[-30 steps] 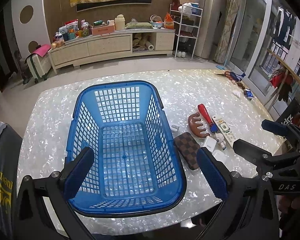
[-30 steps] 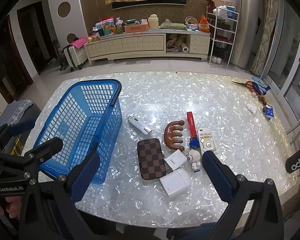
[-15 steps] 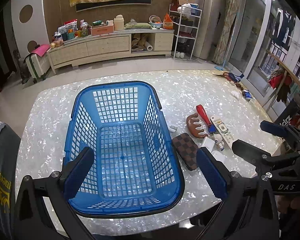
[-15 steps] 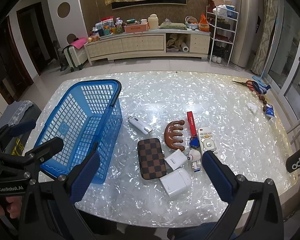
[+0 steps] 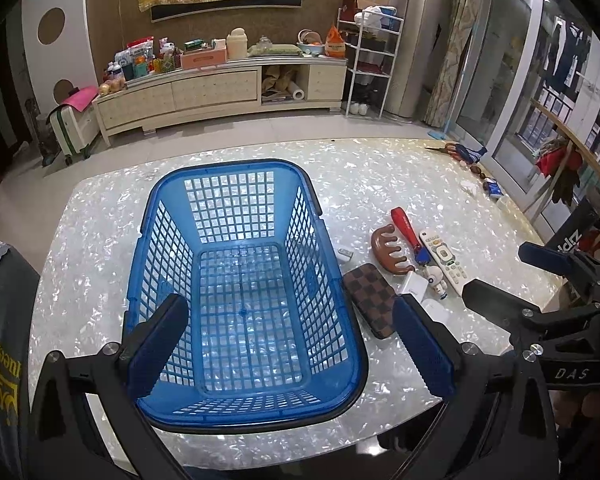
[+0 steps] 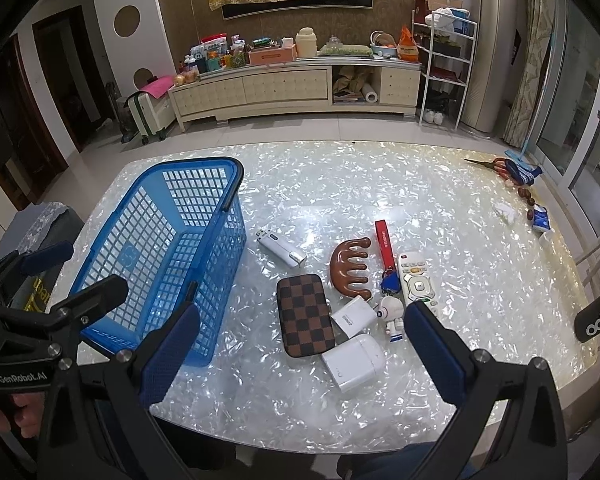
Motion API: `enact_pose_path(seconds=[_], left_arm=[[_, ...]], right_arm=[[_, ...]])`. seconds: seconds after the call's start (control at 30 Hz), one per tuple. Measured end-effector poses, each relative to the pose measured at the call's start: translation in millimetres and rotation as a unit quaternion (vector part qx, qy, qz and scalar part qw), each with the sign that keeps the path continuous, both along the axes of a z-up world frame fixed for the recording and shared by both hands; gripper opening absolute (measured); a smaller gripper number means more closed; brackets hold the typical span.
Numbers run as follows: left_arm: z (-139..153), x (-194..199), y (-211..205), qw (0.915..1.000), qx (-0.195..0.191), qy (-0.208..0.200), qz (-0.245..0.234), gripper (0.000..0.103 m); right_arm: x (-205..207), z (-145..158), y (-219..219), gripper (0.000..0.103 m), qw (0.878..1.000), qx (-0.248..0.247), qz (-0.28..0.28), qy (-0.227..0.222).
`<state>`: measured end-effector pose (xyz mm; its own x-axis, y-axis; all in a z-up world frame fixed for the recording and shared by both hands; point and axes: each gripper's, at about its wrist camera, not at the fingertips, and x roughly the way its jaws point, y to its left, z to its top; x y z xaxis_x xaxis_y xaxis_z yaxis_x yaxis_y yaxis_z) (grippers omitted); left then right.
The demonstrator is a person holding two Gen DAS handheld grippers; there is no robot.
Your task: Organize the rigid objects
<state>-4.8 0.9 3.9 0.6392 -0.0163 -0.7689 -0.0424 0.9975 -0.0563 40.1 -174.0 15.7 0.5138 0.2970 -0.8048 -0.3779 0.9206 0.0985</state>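
An empty blue plastic basket stands on the left of the pearly table. To its right lie a checkered brown case, a brown wooden comb, a red strap with keys, a white remote, a white charger block, a small white robot toy, a white box and a white-silver device. My left gripper is open above the basket's near end. My right gripper is open above the case and white box.
Scissors, beads and a small packet lie at the table's far right edge. A dark chair back stands at the table's left. A low cabinet and shelf rack stand across the floor.
The left gripper has drifted slightly, so the basket sits a little higher and more centred in its view. The right view is almost unchanged. Both grippers stay open.
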Motion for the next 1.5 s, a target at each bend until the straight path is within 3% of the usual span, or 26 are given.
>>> enact_pose_path(seconds=[0.47,0.63,0.97,1.4,1.5], left_arm=[[-3,1,-1,1.0,0.005,0.003,-0.002,0.102],[-4,2,-1,0.9997,0.026,0.002,-0.002,0.098],[-13,13,24,0.9981,0.016,0.059,-0.001,0.098],[-34,33,82,0.9883,0.054,0.142,0.004,0.098],[-41,35,93,0.9857,0.047,0.162,-0.001,0.098]], right_arm=[[0,-7,0,0.103,1.0,-0.002,0.002,0.008],[1,-11,-1,0.103,1.0,-0.004,0.004,0.015],[7,-23,-9,0.103,0.999,-0.006,0.002,0.04],[18,-45,-16,0.103,0.997,-0.014,-0.004,0.072],[22,-51,-19,0.103,0.997,-0.018,-0.007,0.079]])
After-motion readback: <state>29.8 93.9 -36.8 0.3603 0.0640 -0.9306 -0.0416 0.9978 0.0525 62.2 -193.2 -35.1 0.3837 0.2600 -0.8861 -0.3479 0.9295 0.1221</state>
